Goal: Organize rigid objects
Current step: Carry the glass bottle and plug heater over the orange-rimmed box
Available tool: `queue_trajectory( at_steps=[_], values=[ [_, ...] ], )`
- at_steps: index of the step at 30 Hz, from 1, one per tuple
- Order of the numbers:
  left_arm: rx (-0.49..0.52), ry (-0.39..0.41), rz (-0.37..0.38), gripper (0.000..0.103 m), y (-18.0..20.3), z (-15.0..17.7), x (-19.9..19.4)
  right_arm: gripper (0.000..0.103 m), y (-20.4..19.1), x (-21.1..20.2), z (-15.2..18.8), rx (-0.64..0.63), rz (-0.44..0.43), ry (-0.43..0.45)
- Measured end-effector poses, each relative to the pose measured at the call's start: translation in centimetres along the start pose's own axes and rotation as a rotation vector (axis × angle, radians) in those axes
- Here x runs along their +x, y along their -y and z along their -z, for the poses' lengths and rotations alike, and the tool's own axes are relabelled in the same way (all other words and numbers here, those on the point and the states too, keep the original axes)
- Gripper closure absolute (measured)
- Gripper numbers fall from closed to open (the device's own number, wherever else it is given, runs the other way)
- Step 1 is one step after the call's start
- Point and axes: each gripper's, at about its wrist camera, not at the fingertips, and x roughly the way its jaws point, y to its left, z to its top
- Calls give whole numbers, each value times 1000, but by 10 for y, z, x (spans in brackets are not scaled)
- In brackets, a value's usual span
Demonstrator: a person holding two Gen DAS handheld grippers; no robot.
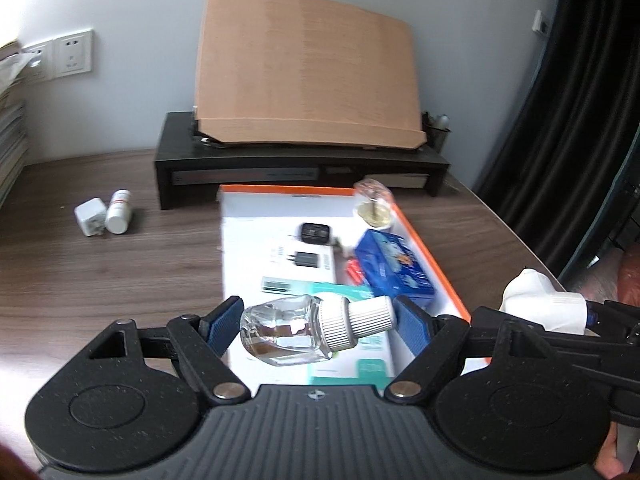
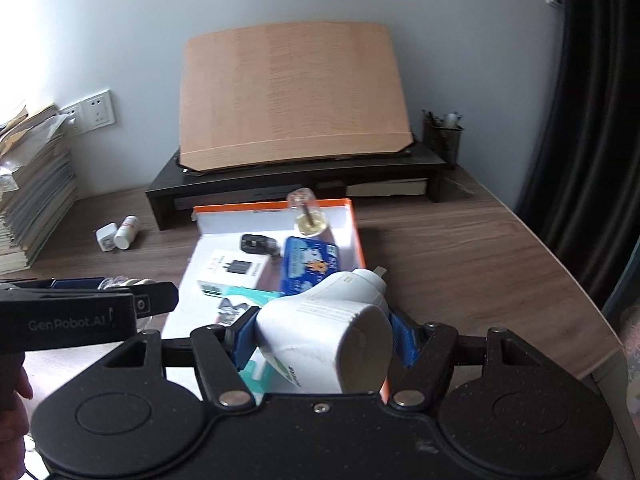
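L jaws clamp clear bottle (image 1: 296, 330); R jaws clamp white plug-in (image 2: 324, 340); orange box (image 1: 424, 248) below, crowded.

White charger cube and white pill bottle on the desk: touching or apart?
Touching. The left wrist view shows the charger cube pressed against the pill bottle, no gap between.

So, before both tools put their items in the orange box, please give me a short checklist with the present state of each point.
1. Left tool grips the clear bottle: ok.
2. Right tool grips the white plug-in device: ok.
3. Free floor in the orange box: ok, near the left wall.
4. Tools apart from each other: ok, but close.
5. White adapter and pill bottle are in the box: not ok.
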Motion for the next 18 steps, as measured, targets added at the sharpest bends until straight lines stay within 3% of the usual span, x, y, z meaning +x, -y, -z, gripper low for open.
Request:
queue_trajectory(
  at_steps=[18],
  values=[
    [-20,-38,-23,21,12,12,5,24,12,1,4,3,-4,-14]
  ],
)
